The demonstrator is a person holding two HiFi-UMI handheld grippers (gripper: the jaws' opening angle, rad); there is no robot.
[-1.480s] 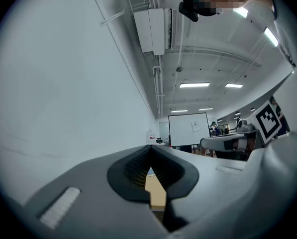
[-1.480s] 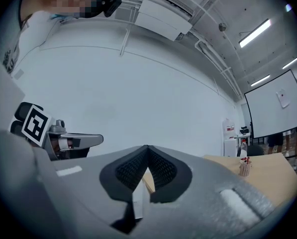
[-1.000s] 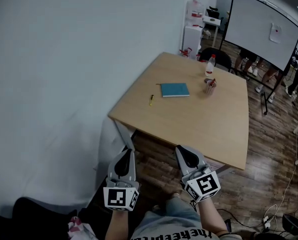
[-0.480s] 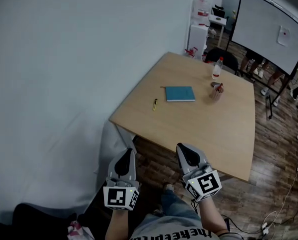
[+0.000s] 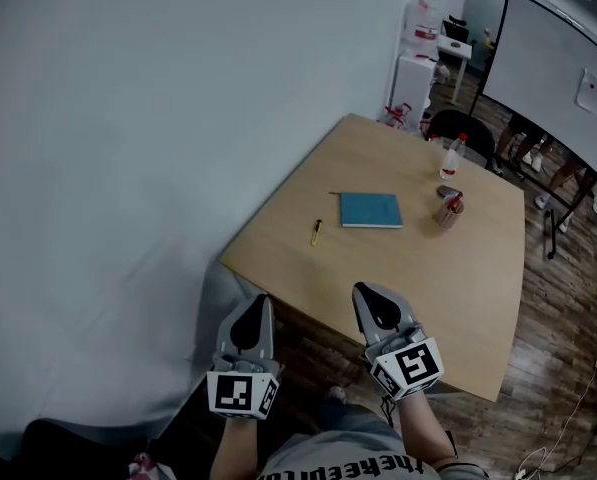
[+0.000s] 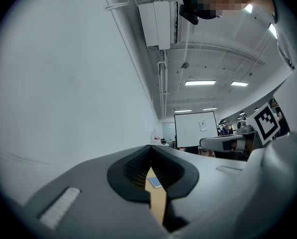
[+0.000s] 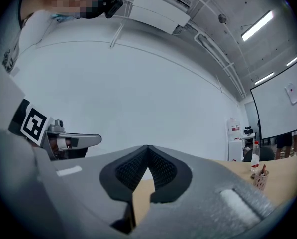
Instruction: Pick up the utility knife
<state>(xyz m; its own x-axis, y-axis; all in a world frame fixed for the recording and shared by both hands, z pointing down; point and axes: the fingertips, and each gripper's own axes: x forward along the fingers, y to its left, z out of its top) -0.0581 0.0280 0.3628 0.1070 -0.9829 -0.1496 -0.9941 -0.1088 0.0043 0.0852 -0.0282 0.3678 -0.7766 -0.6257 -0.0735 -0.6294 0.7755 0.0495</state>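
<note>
Utility knife [image 5: 317,232]: lies on the table [image 5: 458,298], ahead of and between both grippers, well apart from each.
Left gripper [image 5: 257,306]: jaws together, holding nothing.
Right gripper [image 5: 366,294]: jaws together, holding nothing.
Notebook [image 5: 370,210]: ahead of the right gripper, farther off than the knife.

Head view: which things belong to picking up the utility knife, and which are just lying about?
For the job:
- utility knife, lying on the table
- left gripper and right gripper, both shut and empty

Lying about:
- teal notebook
- bottle
- pen cup
</note>
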